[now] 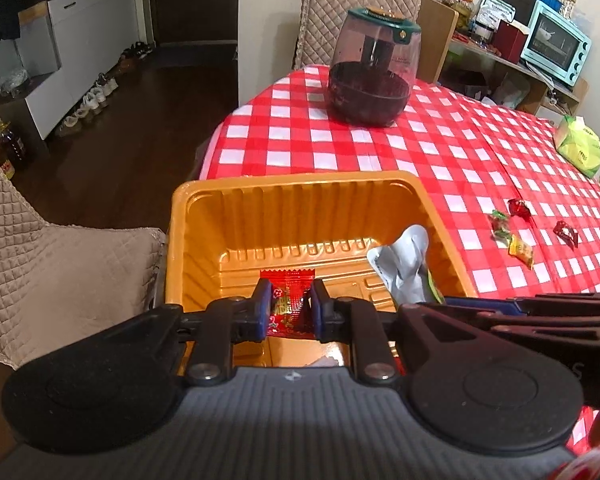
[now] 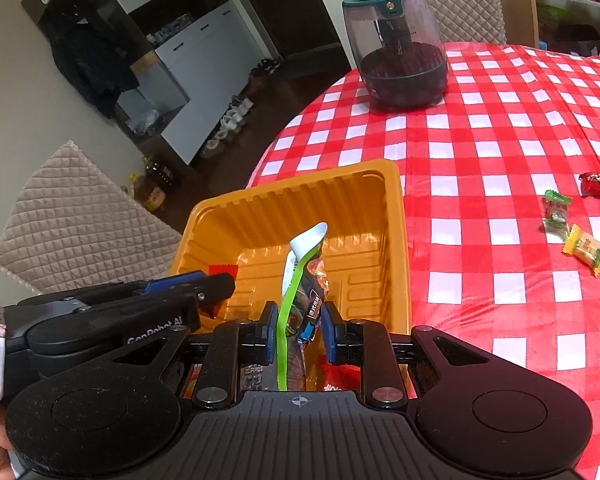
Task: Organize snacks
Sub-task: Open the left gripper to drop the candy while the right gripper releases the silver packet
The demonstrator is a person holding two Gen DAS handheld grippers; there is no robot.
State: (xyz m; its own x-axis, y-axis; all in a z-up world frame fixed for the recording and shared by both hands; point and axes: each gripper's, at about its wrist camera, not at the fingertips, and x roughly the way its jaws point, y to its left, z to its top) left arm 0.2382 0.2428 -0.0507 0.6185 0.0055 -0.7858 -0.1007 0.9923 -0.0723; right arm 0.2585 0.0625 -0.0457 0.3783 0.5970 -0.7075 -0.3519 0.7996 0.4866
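Here both snacks are held over the orange tray (image 1: 204,216), and the step in hand is judged to be the drop. The left gripper (image 1: 288,304) is closed narrowly on a red snack packet (image 1: 286,300), which hangs between the blue pads (image 1: 262,304) just above the tray floor. The right gripper (image 2: 298,326) is clamped on a green-and-white snack pouch (image 2: 300,276), whose top end stands up inside the tray, near its right wall. The two grippers are seen close together, the right one's fingers lying just beside the left one's.

For a clean release, each packet is best lowered until it is well below the rim before the jaws are parted, so that nothing slides over the ribbed wall. The tall pouch is likely to tip as it is freed; it is better leaned toward the tray's middle than toward the wall. The tray looks light and sits at the table's edge, so it should not be nudged by either gripper. Several wrapped candies (image 1: 512,232) lie on the checked tablecloth (image 1: 440,148), well apart from the tray, and are left to be gathered afterwards.
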